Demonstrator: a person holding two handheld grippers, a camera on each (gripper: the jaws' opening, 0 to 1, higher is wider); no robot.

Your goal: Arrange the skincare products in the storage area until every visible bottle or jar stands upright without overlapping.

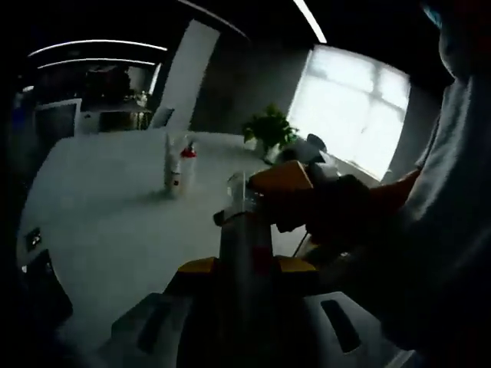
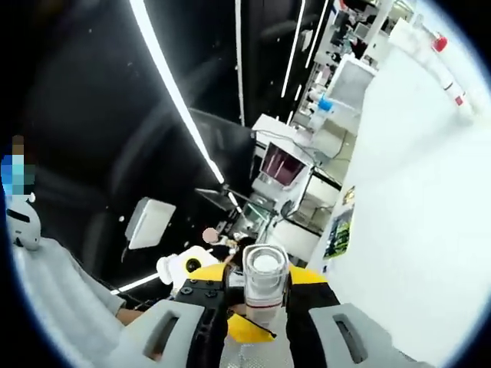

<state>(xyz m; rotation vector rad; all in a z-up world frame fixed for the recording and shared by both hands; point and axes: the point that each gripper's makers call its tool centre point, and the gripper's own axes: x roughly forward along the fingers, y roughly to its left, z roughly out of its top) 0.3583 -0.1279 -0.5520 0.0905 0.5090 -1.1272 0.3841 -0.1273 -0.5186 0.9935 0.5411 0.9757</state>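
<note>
In the dim left gripper view, a tall pale bottle with a clear cap rises between my left gripper's yellow-tipped jaws, which are shut on it. Just right of its cap is the right gripper, held by a dark-gloved hand. Farther off, a white tube and a red-capped bottle stand upright on the white table. In the right gripper view, my right gripper is shut on a clear-capped bottle with a dark red band. The red-capped bottle and the white tube show at the top right.
A potted plant stands at the table's far side before a bright window. The person's sleeve takes up the right. The right gripper view is rolled, with the table on its right, and shelves and ceiling light strips beyond.
</note>
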